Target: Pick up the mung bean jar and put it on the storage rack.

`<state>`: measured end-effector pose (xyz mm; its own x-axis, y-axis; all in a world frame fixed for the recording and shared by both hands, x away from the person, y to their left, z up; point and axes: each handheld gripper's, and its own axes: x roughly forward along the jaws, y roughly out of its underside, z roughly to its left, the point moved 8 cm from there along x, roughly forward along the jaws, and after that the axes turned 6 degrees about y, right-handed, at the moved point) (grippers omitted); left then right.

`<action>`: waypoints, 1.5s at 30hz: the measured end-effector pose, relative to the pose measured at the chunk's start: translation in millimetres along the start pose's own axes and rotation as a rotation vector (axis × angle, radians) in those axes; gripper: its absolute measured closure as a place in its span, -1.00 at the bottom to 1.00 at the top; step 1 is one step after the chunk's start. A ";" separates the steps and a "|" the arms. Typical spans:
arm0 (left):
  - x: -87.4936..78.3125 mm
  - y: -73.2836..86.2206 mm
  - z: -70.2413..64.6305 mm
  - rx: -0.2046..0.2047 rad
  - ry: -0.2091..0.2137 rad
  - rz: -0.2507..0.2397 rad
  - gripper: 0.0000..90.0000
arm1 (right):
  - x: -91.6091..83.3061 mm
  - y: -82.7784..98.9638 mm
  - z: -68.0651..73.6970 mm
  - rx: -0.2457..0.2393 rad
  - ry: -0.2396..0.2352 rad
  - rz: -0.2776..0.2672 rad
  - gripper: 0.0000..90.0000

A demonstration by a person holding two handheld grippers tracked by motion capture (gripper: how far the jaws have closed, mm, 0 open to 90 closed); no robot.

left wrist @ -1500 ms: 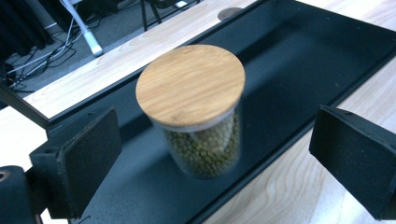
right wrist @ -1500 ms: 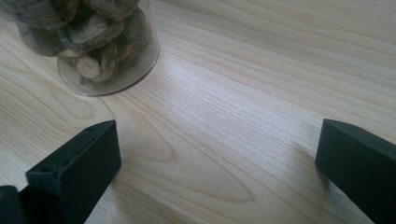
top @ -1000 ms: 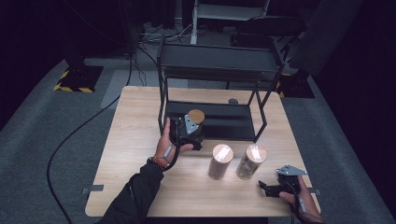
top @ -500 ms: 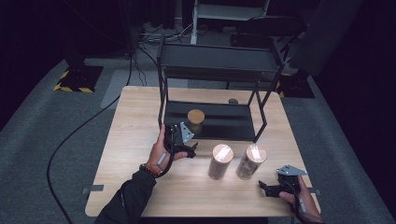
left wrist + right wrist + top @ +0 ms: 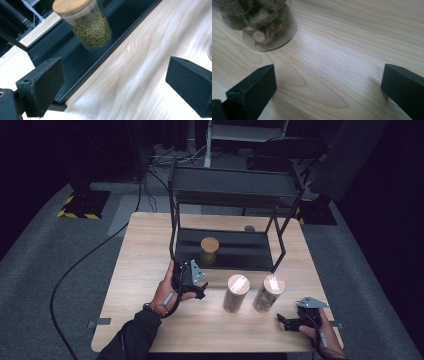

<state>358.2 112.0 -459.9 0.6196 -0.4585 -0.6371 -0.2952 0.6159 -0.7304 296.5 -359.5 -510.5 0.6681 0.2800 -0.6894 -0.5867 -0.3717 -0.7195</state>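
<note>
Wooden table [image 5: 140, 270]; left tongs [image 5: 196, 287] apart near rack edge [image 5: 225, 268]; right tongs [image 5: 285, 322] apart, table's front corner.

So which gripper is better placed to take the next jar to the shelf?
Probably the left gripper: jaws open, beside the nearer jar and just before the rack's bottom shelf. The right gripper sits at the table's front edge.

My left gripper [image 5: 192, 282] is black, with a grey three-cornered plate on top and a cable looping under my palm. Its pads [image 5: 47, 85] are flat, dark and rough-faced, with small screw holes in their top edges. My right gripper [image 5: 295, 321] is black too and carries the same grey plate. I wear a dark sleeve [image 5: 131, 342] and a reddish beaded bracelet [image 5: 154, 309].
</note>
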 end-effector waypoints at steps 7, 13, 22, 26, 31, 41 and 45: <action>-4.7 10.7 -3.6 0.010 -0.001 0.021 -0.95 | 0.0 0.0 0.1 0.000 0.000 0.000 -1.00; -7.7 19.1 -6.5 0.021 0.009 0.036 -0.95 | -0.1 0.1 0.1 0.000 0.001 0.000 -1.00; -16.0 33.9 -10.5 0.020 0.003 0.061 -0.95 | -0.1 0.1 0.2 0.001 0.001 0.000 -1.00; -19.6 41.1 -10.7 0.006 -0.013 0.072 -0.95 | -0.1 0.1 0.2 0.000 0.002 0.000 -1.00; -23.1 51.3 -12.4 -0.001 -0.010 0.094 -0.94 | -0.1 0.1 0.2 0.000 0.002 0.000 -1.00; -35.2 73.3 -4.7 -0.045 -0.001 0.127 -0.95 | -0.1 0.1 0.3 0.001 0.002 0.000 -1.00; -40.4 82.5 0.7 -0.078 0.008 0.129 -0.95 | -0.1 0.1 0.3 0.002 0.002 0.000 -1.00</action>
<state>309.4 181.8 -494.3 0.5669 -0.3842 -0.7287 -0.4280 0.6185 -0.6590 296.2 -359.3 -510.5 0.6689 0.2783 -0.6893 -0.5874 -0.3703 -0.7196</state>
